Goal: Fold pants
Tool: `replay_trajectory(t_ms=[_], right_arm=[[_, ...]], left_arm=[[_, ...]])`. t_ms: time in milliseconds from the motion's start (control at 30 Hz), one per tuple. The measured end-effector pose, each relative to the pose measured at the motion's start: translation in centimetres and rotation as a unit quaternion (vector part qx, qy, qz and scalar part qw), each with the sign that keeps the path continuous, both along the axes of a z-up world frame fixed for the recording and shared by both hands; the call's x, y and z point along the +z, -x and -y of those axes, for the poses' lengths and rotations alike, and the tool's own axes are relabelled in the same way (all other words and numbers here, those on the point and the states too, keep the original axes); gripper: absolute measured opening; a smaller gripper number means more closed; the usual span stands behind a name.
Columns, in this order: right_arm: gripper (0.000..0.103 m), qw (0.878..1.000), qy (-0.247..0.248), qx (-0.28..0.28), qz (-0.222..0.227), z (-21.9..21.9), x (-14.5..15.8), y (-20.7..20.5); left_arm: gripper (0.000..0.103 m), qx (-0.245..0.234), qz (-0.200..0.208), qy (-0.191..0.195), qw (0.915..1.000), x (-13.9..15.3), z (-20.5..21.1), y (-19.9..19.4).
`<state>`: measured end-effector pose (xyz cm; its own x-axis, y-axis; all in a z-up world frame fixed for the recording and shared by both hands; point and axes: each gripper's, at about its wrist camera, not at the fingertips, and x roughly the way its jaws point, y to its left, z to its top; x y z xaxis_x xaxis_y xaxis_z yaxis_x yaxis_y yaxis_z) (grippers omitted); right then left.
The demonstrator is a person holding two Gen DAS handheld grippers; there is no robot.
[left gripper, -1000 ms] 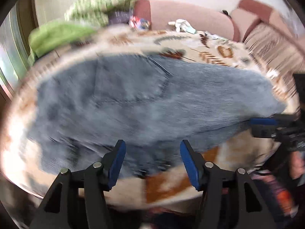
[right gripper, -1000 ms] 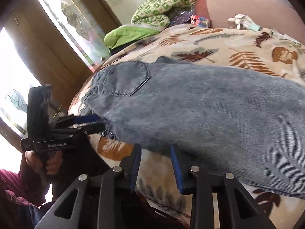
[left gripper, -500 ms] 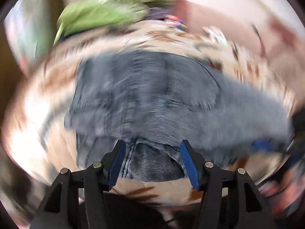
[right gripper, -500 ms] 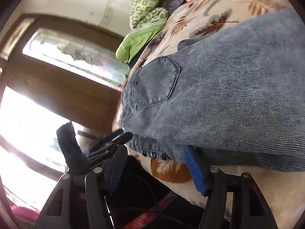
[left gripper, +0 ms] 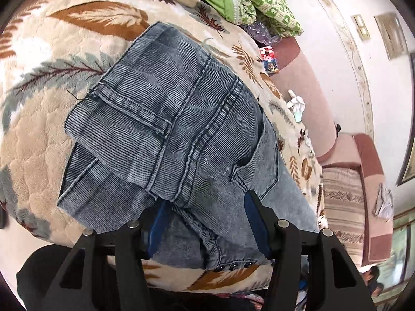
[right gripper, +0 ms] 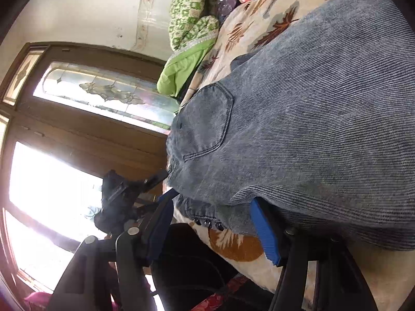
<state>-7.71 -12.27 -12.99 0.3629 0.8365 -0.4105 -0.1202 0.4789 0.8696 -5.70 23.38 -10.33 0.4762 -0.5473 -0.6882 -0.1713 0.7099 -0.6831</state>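
Both grippers at the pants' waist, near edge of the bed

The blue pants [left gripper: 186,129] lie flat on the leaf-print blanket [left gripper: 33,134]. The left gripper [left gripper: 205,223], jaws just closing, straddles the buttoned waist fold without pinching; the right gripper [right gripper: 215,223], jaws unclenched, brackets the same hem.

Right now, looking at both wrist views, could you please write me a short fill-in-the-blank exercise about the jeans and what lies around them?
1. The jeans lie on a blanket printed with ____.
2. Near the bed's edge, the jeans' fly shows a row of dark ____.
3. Behind the jeans, near the window, lies a folded quilt coloured white and ____.
4. The pads of both grippers are coloured ____.

Missing words: leaves; buttons; green; blue
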Motion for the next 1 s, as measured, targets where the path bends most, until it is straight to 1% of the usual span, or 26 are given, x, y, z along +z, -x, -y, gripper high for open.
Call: replay_trajectory(t_ms=[33, 100, 167, 200, 267, 300, 333, 400, 533, 667, 733, 800, 900, 967, 1000], right_arm=[[0.065, 1.000, 0.001, 0.003, 0.003, 0.0, 0.0, 0.1], [0.065, 1.000, 0.008, 0.005, 0.009, -0.1, 0.1, 0.2], [0.065, 1.000, 0.010, 0.006, 0.013, -0.2, 0.1, 0.3], [0.065, 1.000, 0.009, 0.006, 0.014, -0.2, 0.1, 0.3], [0.065, 1.000, 0.009, 0.006, 0.013, -0.2, 0.1, 0.3], [0.065, 1.000, 0.008, 0.006, 0.013, -0.1, 0.1, 0.5], [0.065, 1.000, 0.008, 0.006, 0.013, -0.1, 0.2, 0.5], [0.065, 1.000, 0.006, 0.004, 0.012, -0.1, 0.2, 0.6], [0.064, 1.000, -0.002, 0.000, 0.008, 0.0, -0.1, 0.4], [0.064, 1.000, -0.015, 0.000, 0.008, 0.4, 0.0, 0.3], [0.065, 1.000, -0.022, 0.001, 0.016, 0.8, 0.3, 0.4], [0.065, 0.999, -0.037, 0.006, 0.029, 1.3, 1.0, 0.5], [0.065, 0.997, -0.050, 0.002, 0.061, 2.2, 2.4, 0.8], [0.065, 0.997, -0.042, -0.015, 0.068, 3.0, 2.9, 0.8], [0.065, 0.997, -0.038, -0.026, 0.067, 3.3, 2.8, 0.8]], left_arm=[[0.047, 0.007, -0.001, 0.008, 0.9999, -0.1, -0.2, 0.0], [0.039, 0.015, 0.001, 0.017, 0.9997, -0.2, -0.5, 0.0], [0.037, 0.014, -0.003, 0.021, 0.9997, -0.5, -0.6, -0.3], [0.035, 0.015, -0.008, 0.022, 0.9996, -0.8, -0.6, -0.5], [0.027, 0.018, -0.014, 0.025, 0.9994, -1.3, -0.6, -0.7], [0.021, 0.021, -0.013, 0.025, 0.9994, -1.5, -0.7, -0.8], [0.018, 0.024, -0.013, 0.024, 0.9993, -1.7, -0.7, -0.9], [0.015, 0.025, -0.011, 0.023, 0.9993, -2.0, -0.7, -0.9], [0.012, 0.023, 0.011, 0.010, 0.9996, -1.4, -0.8, -0.6], [0.010, 0.008, 0.053, -0.010, 0.9985, 0.5, -0.4, 0.3], [0.010, -0.005, 0.076, -0.022, 0.9969, 1.9, 0.0, 1.1], [0.010, -0.023, 0.089, -0.039, 0.9950, 3.0, 0.6, 2.0], [0.010, -0.040, 0.091, -0.052, 0.9937, 4.0, 1.2, 3.5], [0.010, -0.049, 0.081, -0.068, 0.9932, 3.9, 1.4, 4.2], [0.010, -0.054, 0.069, -0.078, 0.9931, 3.3, 1.3, 4.4]])
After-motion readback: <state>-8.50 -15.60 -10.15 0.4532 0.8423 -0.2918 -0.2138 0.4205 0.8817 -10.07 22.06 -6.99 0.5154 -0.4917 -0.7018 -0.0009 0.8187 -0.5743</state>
